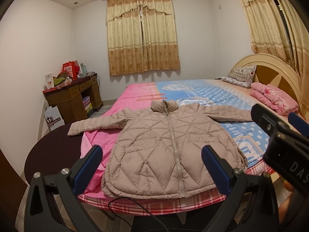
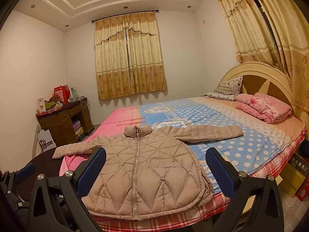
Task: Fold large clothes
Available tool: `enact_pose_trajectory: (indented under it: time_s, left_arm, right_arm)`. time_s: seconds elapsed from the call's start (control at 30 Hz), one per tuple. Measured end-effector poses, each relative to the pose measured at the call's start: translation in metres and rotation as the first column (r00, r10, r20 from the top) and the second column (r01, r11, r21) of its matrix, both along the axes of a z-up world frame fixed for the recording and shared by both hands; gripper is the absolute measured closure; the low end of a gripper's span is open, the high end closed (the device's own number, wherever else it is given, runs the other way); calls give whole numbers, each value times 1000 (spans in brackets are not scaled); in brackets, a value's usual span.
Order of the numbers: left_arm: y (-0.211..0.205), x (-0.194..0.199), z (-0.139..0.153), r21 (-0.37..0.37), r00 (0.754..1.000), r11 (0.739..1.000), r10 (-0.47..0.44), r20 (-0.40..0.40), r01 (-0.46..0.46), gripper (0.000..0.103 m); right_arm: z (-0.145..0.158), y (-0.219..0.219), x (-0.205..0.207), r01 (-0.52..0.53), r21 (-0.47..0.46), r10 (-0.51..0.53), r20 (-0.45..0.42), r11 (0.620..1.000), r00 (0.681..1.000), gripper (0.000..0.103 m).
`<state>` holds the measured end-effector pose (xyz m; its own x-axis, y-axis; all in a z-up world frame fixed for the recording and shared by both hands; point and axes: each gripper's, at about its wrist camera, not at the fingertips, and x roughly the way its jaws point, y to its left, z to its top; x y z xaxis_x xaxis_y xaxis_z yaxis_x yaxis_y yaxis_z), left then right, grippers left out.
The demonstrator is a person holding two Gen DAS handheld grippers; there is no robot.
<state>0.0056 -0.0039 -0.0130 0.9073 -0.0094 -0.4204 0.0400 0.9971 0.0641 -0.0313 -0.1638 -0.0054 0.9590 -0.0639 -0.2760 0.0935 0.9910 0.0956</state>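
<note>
A beige quilted puffer jacket (image 1: 162, 145) lies flat and zipped on the bed, collar away from me, both sleeves spread out sideways. It also shows in the right wrist view (image 2: 143, 172). My left gripper (image 1: 152, 166) is open and empty, held above the jacket's hem at the bed's near edge. My right gripper (image 2: 156, 170) is open and empty, also over the hem. The right gripper's body (image 1: 280, 135) shows at the right of the left wrist view; the left gripper's finger (image 2: 25, 171) shows at the far left of the right wrist view.
The bed (image 2: 241, 141) has a pink and blue dotted sheet, a pillow (image 2: 227, 89) and folded pink bedding (image 2: 264, 106) by the headboard (image 2: 270, 77). A cluttered wooden desk (image 1: 75, 96) stands at the left wall. A dark round surface (image 1: 54, 147) lies left of the bed. A black cable (image 1: 123, 210) hangs below.
</note>
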Motion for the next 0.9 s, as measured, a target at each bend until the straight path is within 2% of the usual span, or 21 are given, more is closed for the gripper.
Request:
enact_pose_trajectory:
  time_s: [0.27,0.47,0.57,0.67,0.73,0.8,0.9]
  left_arm:
    - [0,6,-6,4,1000,1000,9,-24,-9,0]
    - [1,30,-23,-14,993,1000,9,-115,-11,0]
    - [3,41,-34,-46,991,999,5,-134,-11,0]
    - [-3,54,-41,-23,989,1000,0,-148,-3,0]
    - [-8,64,-46,10,988,1000,-14,-152,16,0]
    - [-11,77,-54,30,985,999,-18,-173,24,0]
    - [-5,102,-64,0,972,999,-35,-232,36,0]
  right_arm:
    - [-3,-4,7,13,-2,-13,-12,1000,1000,1]
    - [-22,-24,38,37,48,-32,-109,998,993,1]
    - [-35,-35,55,41,73,-29,-156,996,987,1]
    - [-45,-47,71,47,92,-29,-189,995,982,1]
    - [-52,-56,83,41,110,-17,-208,993,978,1]
    - [-63,-74,101,28,169,15,-246,985,969,1]
    - [-81,-107,125,61,240,11,-285,969,958,1]
